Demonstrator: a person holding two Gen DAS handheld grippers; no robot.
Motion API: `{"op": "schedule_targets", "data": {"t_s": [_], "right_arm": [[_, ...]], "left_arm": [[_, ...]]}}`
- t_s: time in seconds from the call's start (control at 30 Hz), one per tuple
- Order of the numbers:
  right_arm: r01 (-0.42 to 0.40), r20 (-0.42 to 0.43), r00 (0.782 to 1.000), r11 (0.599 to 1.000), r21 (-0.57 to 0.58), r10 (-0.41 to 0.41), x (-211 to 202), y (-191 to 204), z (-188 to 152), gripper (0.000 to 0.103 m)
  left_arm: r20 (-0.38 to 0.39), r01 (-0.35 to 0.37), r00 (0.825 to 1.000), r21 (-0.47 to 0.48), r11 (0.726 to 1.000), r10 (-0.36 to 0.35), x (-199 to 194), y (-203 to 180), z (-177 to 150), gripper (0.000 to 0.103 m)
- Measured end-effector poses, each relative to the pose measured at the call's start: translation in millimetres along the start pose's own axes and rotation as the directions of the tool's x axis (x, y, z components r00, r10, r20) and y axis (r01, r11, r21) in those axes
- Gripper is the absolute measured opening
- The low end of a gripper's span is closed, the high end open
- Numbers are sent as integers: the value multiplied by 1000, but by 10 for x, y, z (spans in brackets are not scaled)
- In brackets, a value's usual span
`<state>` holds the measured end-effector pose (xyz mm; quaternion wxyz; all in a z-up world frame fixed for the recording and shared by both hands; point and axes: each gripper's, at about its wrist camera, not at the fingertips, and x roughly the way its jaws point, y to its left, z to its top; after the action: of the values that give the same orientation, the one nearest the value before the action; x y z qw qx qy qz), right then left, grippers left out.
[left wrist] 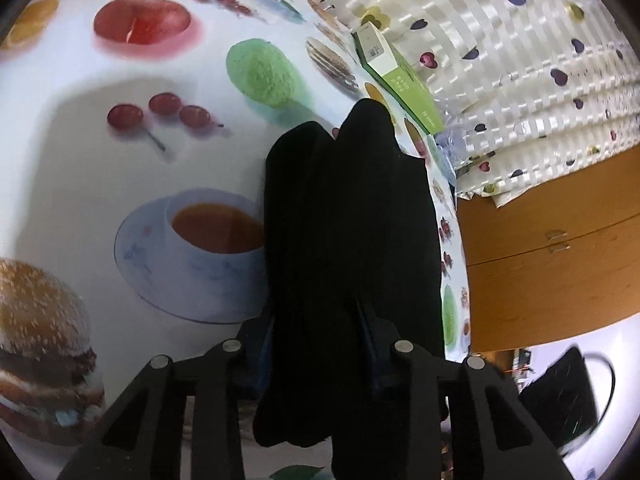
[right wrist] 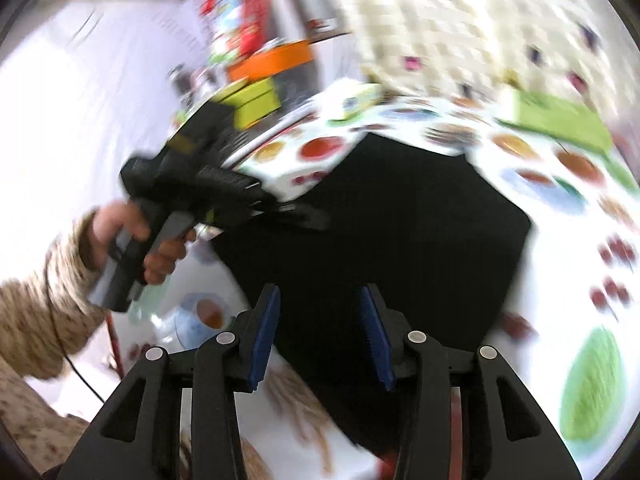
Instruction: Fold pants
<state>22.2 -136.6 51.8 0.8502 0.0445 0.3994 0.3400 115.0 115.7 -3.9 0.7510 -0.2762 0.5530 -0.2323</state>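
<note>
Black pants [left wrist: 348, 240] hang in a thick fold between the fingers of my left gripper [left wrist: 316, 344], which is shut on them; the cloth drapes forward over the fruit-print tablecloth [left wrist: 132, 132] near its right edge. In the blurred right wrist view the pants [right wrist: 400, 216] lie spread on the table. My right gripper [right wrist: 320, 328] is open and empty just above their near edge, blue pads [right wrist: 264, 328] apart. The left gripper [right wrist: 296, 216], held by a hand, also shows there at the pants' left edge.
A green box [left wrist: 400, 76] lies at the table's far right edge, by a heart-print curtain [left wrist: 520, 60]. A wooden drawer unit [left wrist: 552, 248] stands right of the table. Coloured boxes [right wrist: 256, 100] sit at the far left in the right wrist view.
</note>
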Motion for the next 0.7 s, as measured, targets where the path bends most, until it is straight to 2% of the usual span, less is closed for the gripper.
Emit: {"op": "schedule_targets", "data": {"t_s": [0.07, 0.1, 0.13, 0.17, 0.23, 0.3, 0.33, 0.43, 0.5, 0.6, 0.63, 0.67, 0.7], "right_arm": [[2, 22, 1000, 994, 110, -5, -149, -284, -21, 47], [32, 20, 999, 983, 179, -36, -200, -449, -43, 51], [80, 4, 996, 961, 263, -84, -240, -655, -92, 52], [92, -5, 996, 950, 297, -94, -250, -735, -110, 52], [70, -37, 997, 923, 377, -61, -203, -926, -162, 52], [58, -75, 997, 904, 424, -29, -83, -1012, -175, 54], [9, -42, 999, 896, 445, 11, -39, -1031, -163, 59], [-93, -20, 993, 872, 481, 116, 112, -1067, -73, 60], [-136, -3, 987, 852, 506, 159, 200, -1072, -30, 60], [-97, -35, 991, 874, 477, 129, 269, -1000, 50, 60], [-80, -39, 993, 881, 466, 111, 277, -966, 66, 57], [-67, -37, 995, 883, 464, 95, 288, -953, 73, 49], [-47, -36, 997, 888, 457, 72, 283, -946, 73, 29]], "left_arm": [[-1, -17, 1000, 17, 1000, 17, 4, -18, 9, 37], [-1, -25, 1000, 24, 999, 25, 7, -27, 13, 37], [0, -32, 999, 33, 999, 32, 10, -39, 19, 37], [3, -38, 999, 38, 999, 38, 10, -40, 20, 37], [8, -51, 999, 48, 998, 50, 15, -58, 26, 37], [14, -61, 998, 59, 996, 60, 43, -94, 49, 37], [17, -70, 997, 68, 995, 69, 43, -107, 47, 37], [25, -96, 995, 90, 991, 94, 59, -155, 45, 37], [27, -103, 994, 97, 990, 101, 75, -173, 59, 37], [34, -111, 994, 104, 988, 108, 62, -165, 42, 37], [37, -113, 993, 105, 988, 110, 63, -171, 38, 37], [41, -118, 993, 108, 987, 114, 64, -178, 33, 37], [47, -123, 992, 110, 986, 119, 65, -188, 29, 37]]}}
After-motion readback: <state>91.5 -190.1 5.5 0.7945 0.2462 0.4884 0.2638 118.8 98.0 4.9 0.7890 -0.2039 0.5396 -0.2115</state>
